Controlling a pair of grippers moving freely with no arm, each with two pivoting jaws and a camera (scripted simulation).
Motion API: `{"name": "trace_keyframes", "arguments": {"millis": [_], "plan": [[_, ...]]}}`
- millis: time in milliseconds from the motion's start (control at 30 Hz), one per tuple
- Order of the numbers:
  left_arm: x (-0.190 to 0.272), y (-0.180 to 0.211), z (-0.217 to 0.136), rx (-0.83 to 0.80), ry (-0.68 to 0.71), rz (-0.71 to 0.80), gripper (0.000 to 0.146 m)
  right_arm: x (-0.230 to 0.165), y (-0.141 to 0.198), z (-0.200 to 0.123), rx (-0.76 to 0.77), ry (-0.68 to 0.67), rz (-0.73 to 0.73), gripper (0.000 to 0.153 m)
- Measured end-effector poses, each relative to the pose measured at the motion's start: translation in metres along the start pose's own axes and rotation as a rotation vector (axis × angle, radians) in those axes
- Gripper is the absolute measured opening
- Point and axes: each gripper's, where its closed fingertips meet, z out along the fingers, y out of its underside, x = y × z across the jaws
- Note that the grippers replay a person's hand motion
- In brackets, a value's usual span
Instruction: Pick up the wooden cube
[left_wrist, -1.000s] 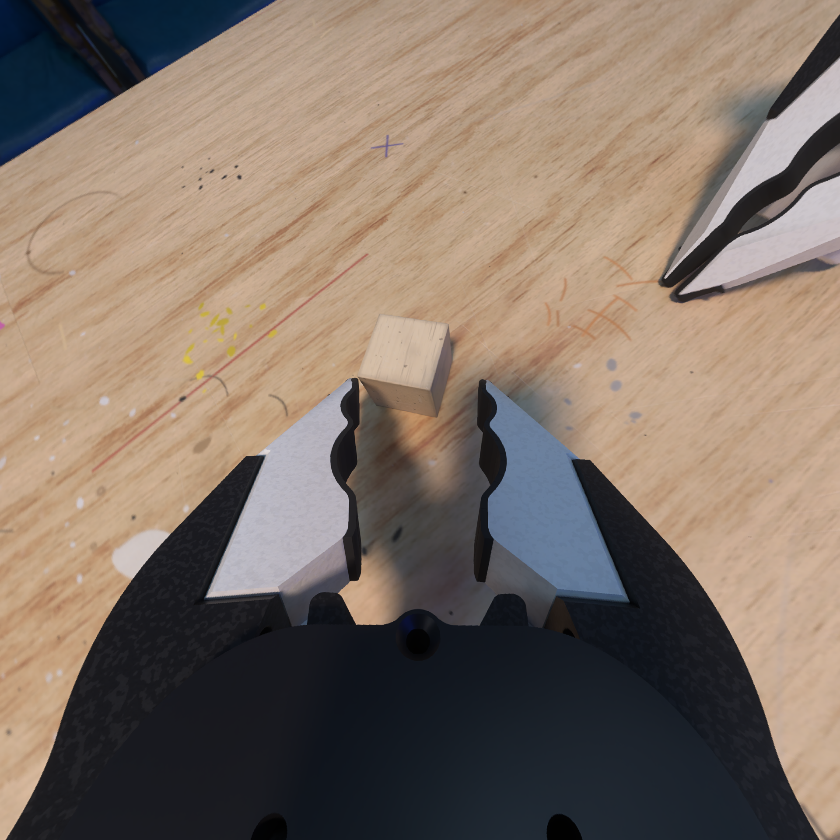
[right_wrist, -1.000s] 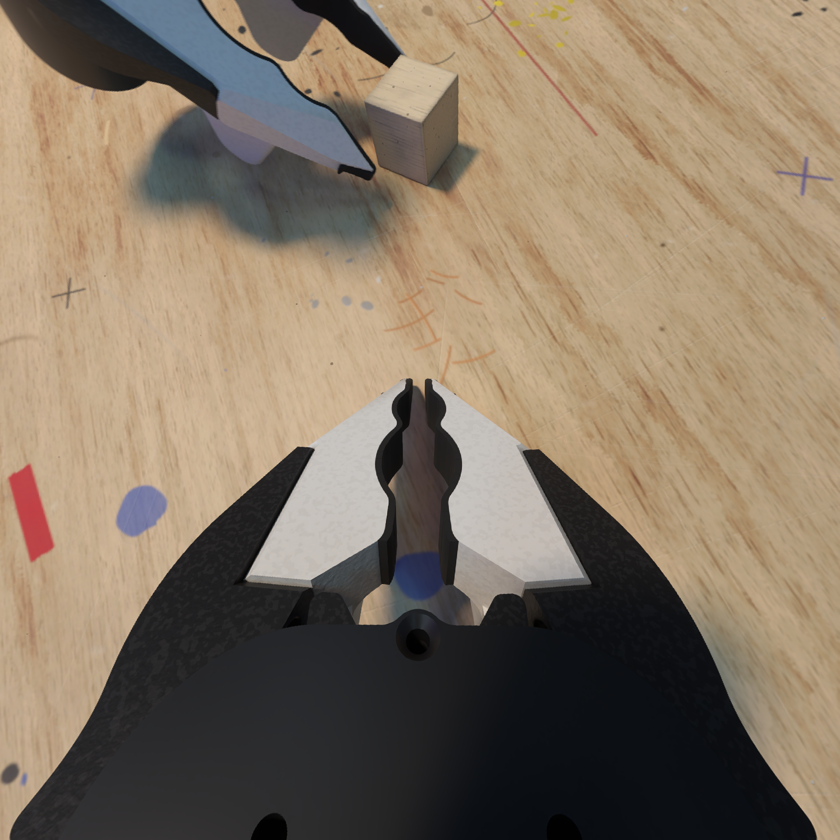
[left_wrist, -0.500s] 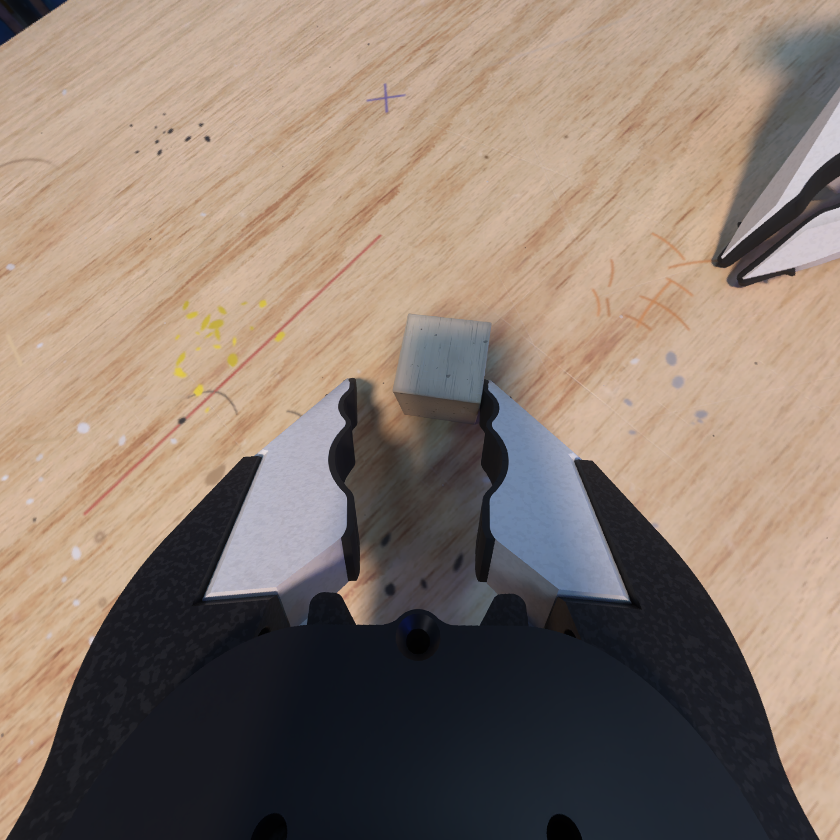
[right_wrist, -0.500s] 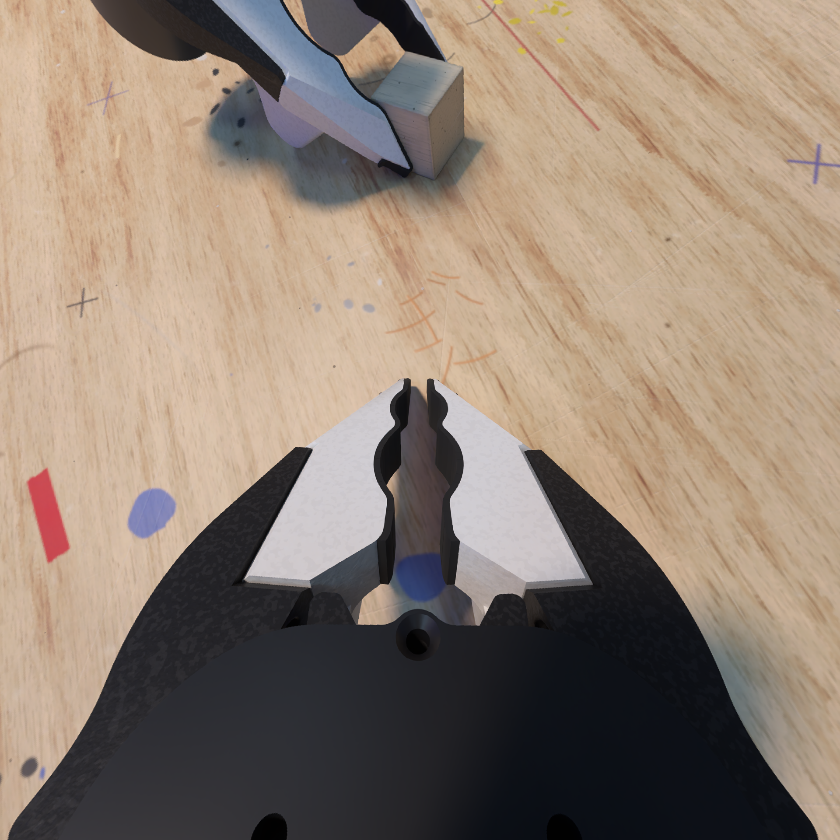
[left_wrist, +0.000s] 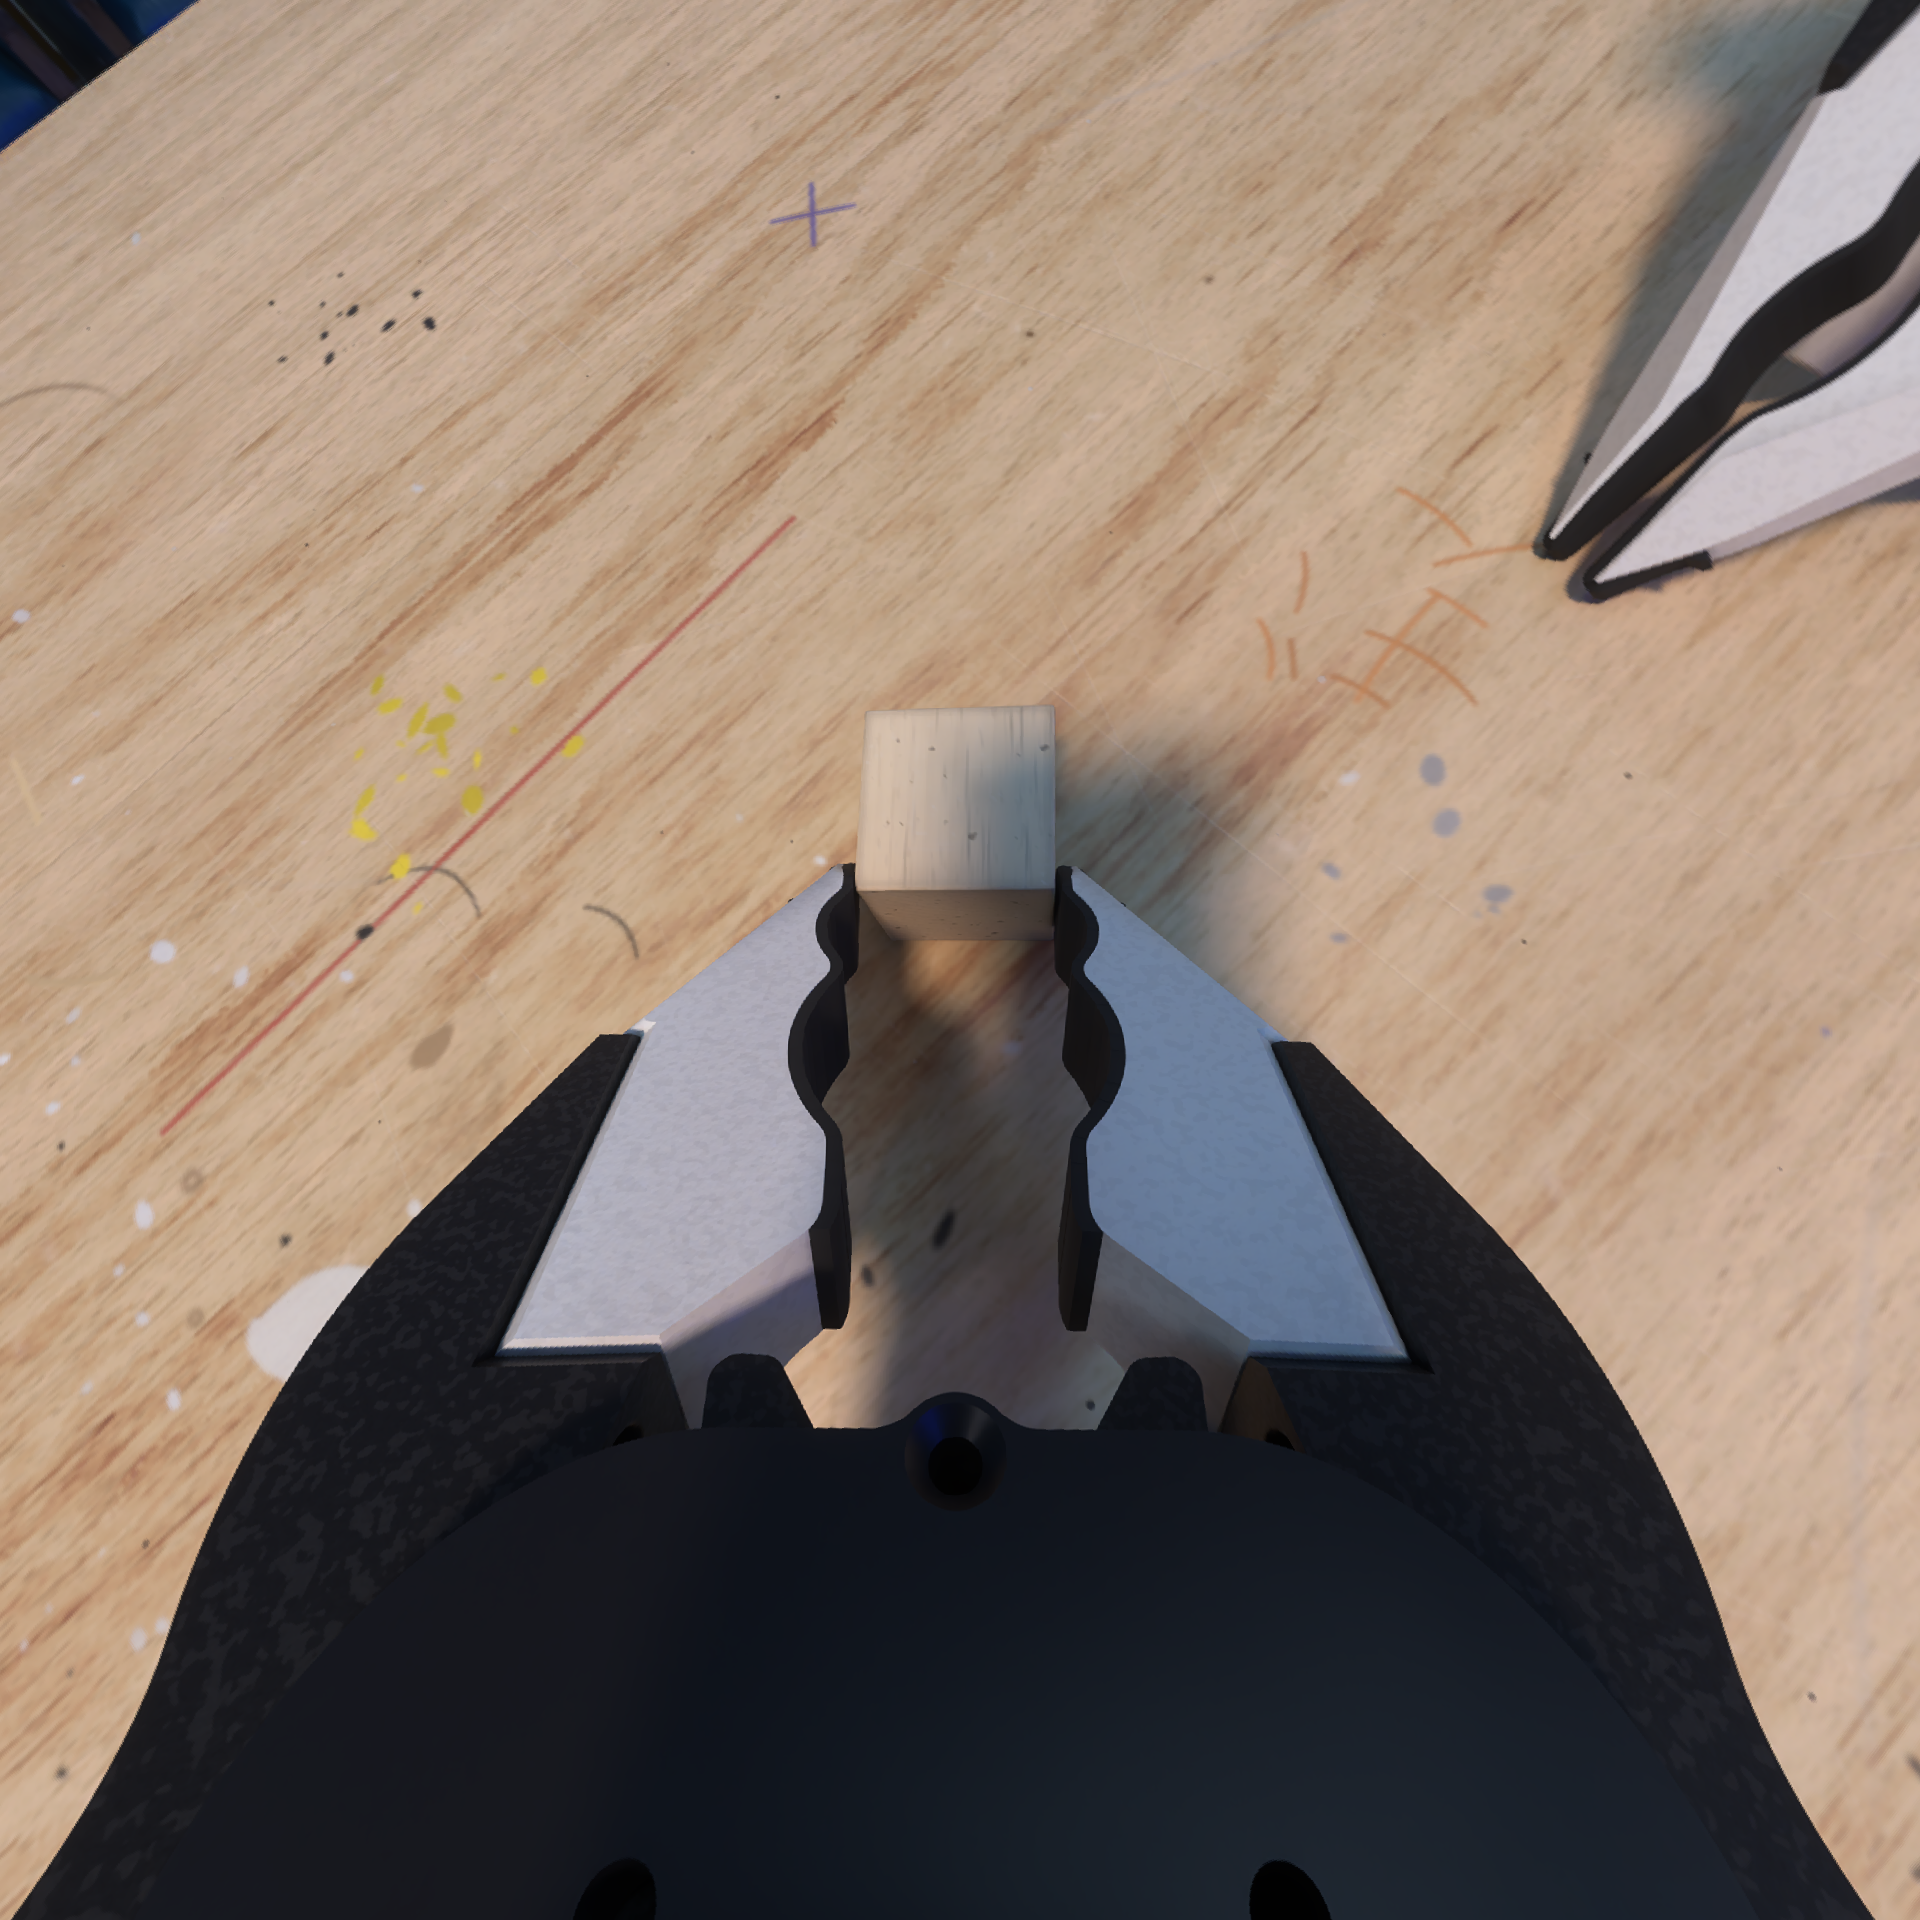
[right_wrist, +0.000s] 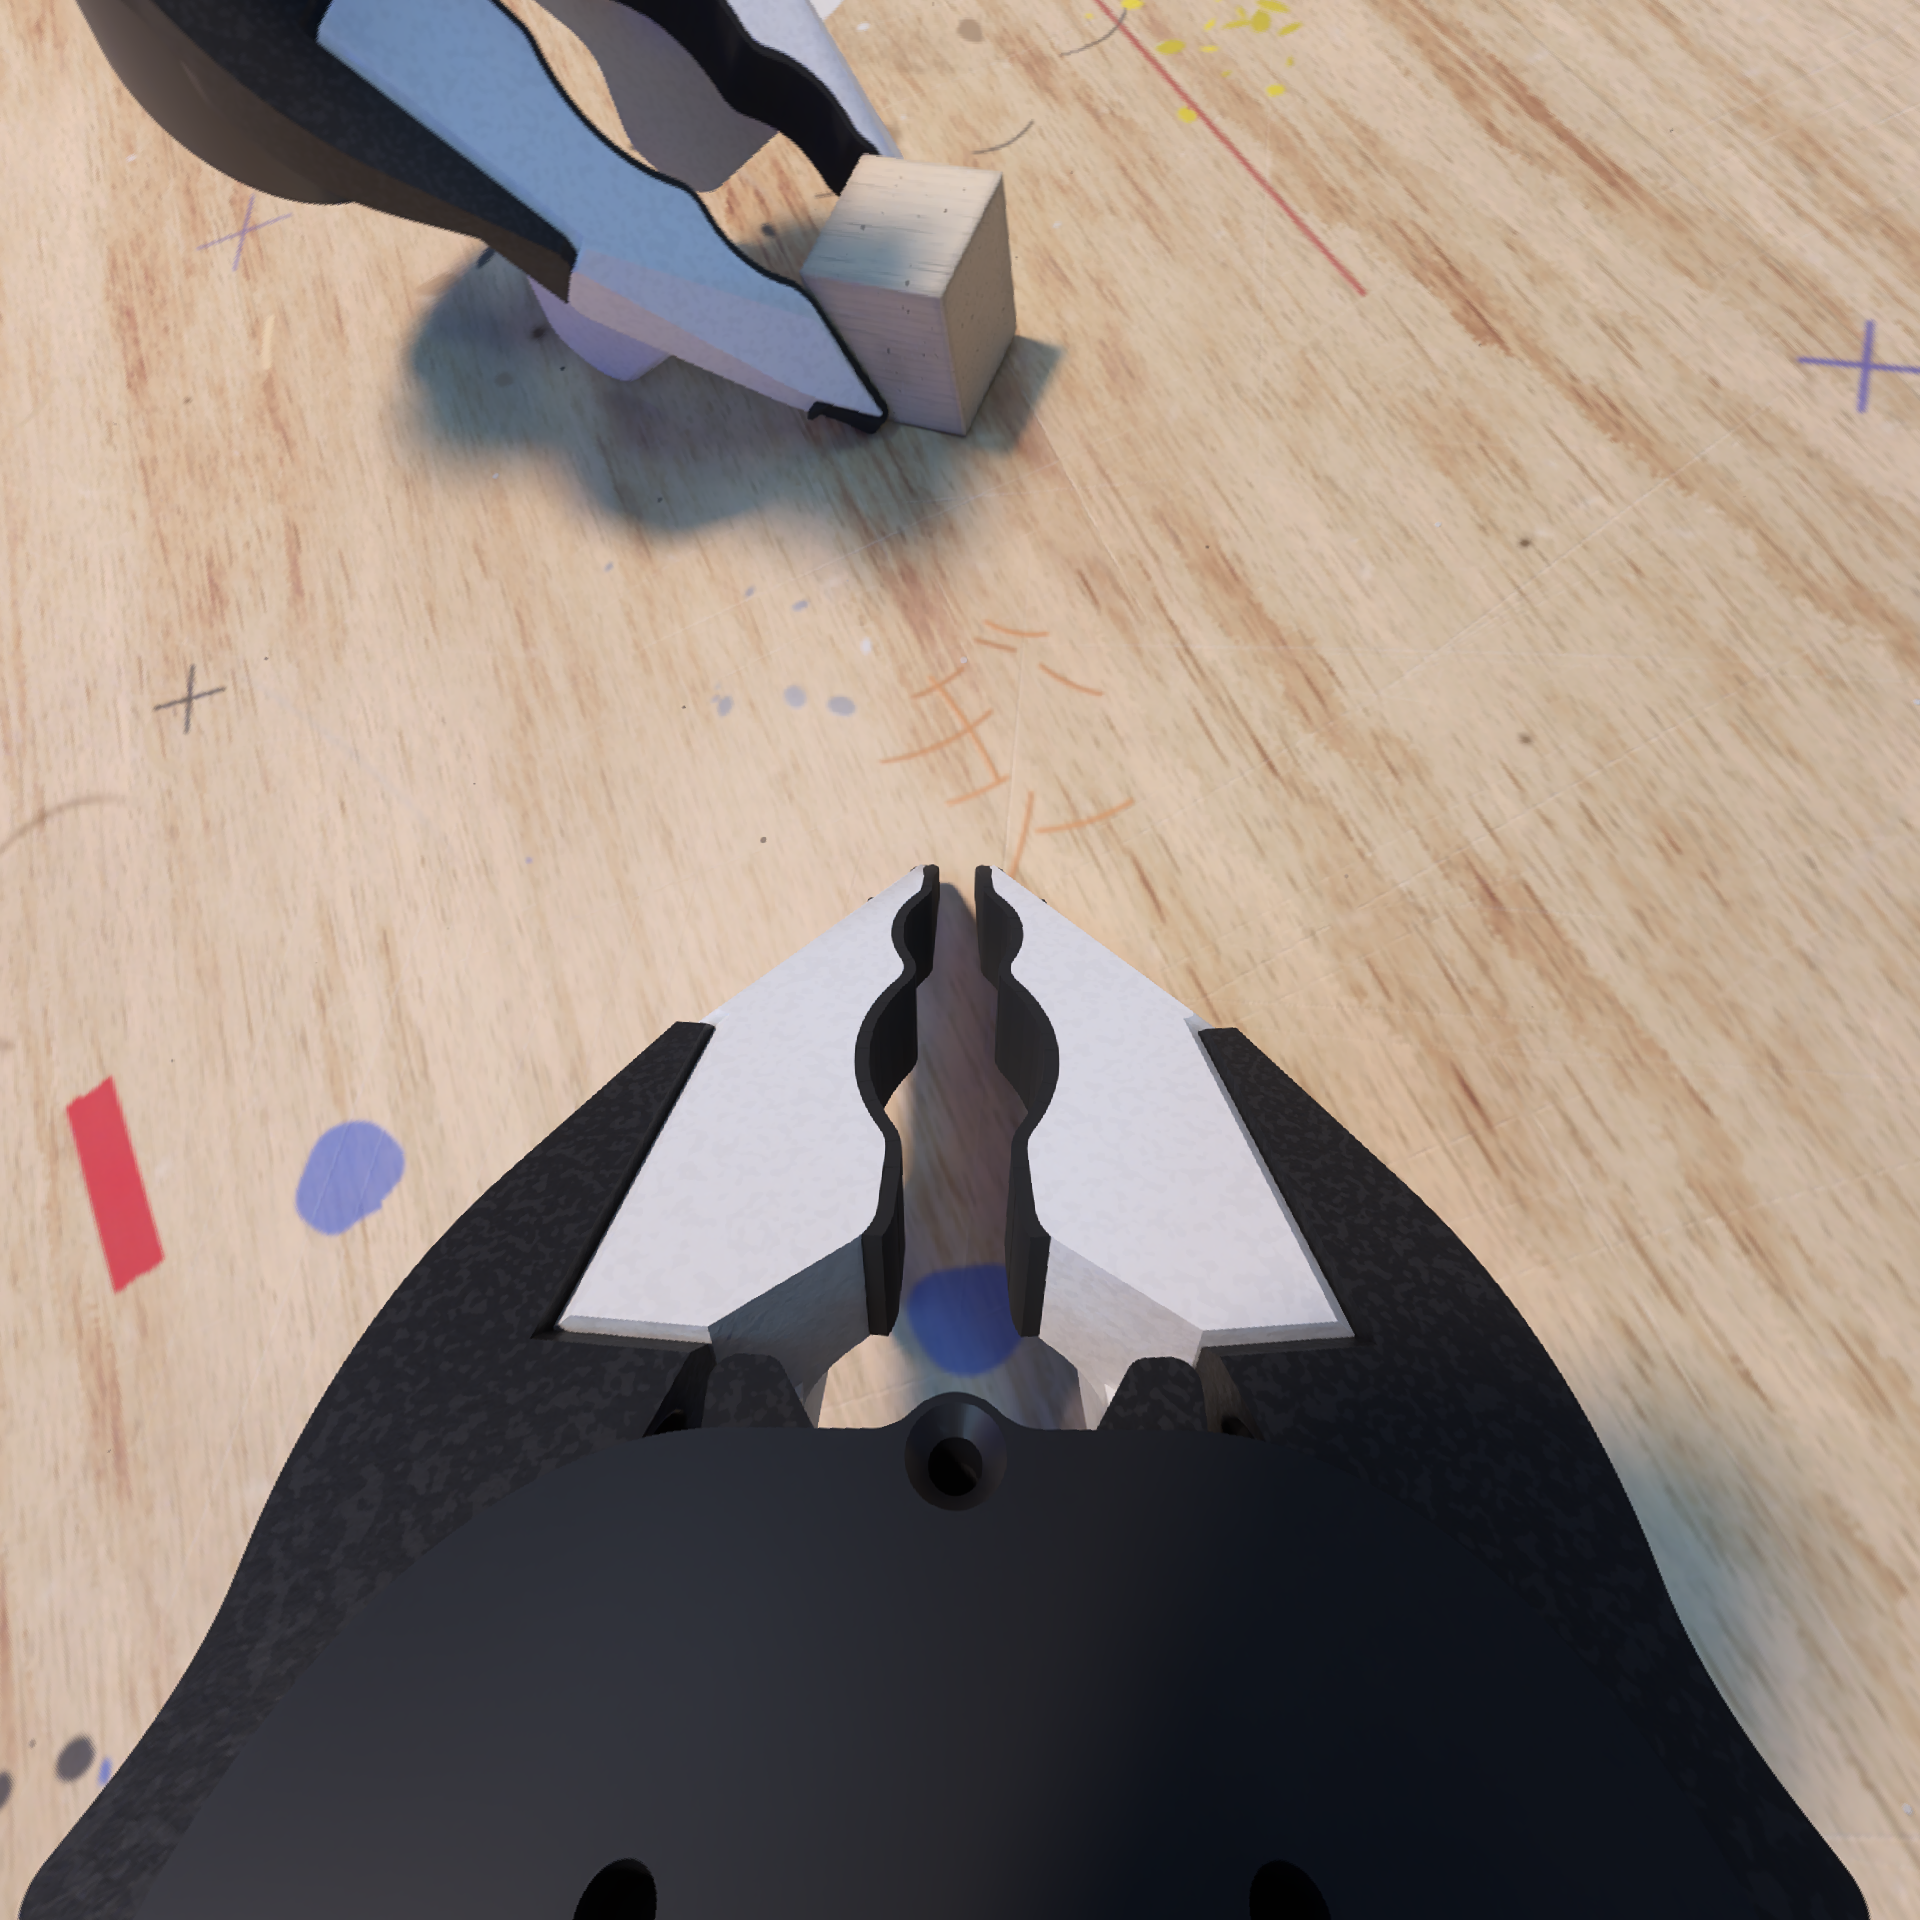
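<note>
The left gripper hides the near lower part of the wooden cube, and whether its pads actually press the cube's sides is hard to tell. The cube sits on the wooden table, its near end between the left gripper's two fingertips, both tips right against its flanks, the rest reaching beyond them. The right gripper hangs well apart from the cube, its fingers nearly together around nothing, a thin slit between the tips.
</note>
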Motion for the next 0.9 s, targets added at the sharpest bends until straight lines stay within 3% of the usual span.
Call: {"name": "trace_keyframes", "arguments": {"millis": [500, 667, 800, 900], "plan": [[0.002, 0.004, -0.009, 0.01, -0.037, 0.168, 0.037, -0.001, 0.0, 0.0, 0.001, -0.007, 0.005, 0.008], [0.006, -0.018, -0.031, 0.123, -0.135, 0.422, 0.037, -0.01, -0.007, -0.004, 0.049, -0.077, 0.022, 0.013], [0.045, -0.053, -0.06, 0.38, -0.207, 0.752, 0.037, -0.036, -0.031, -0.017, 0.189, -0.261, 0.082, 0.023], [0.071, -0.066, -0.07, 0.484, -0.234, 0.899, 0.037, -0.054, -0.05, -0.03, 0.294, -0.386, 0.116, 0.028]]}}
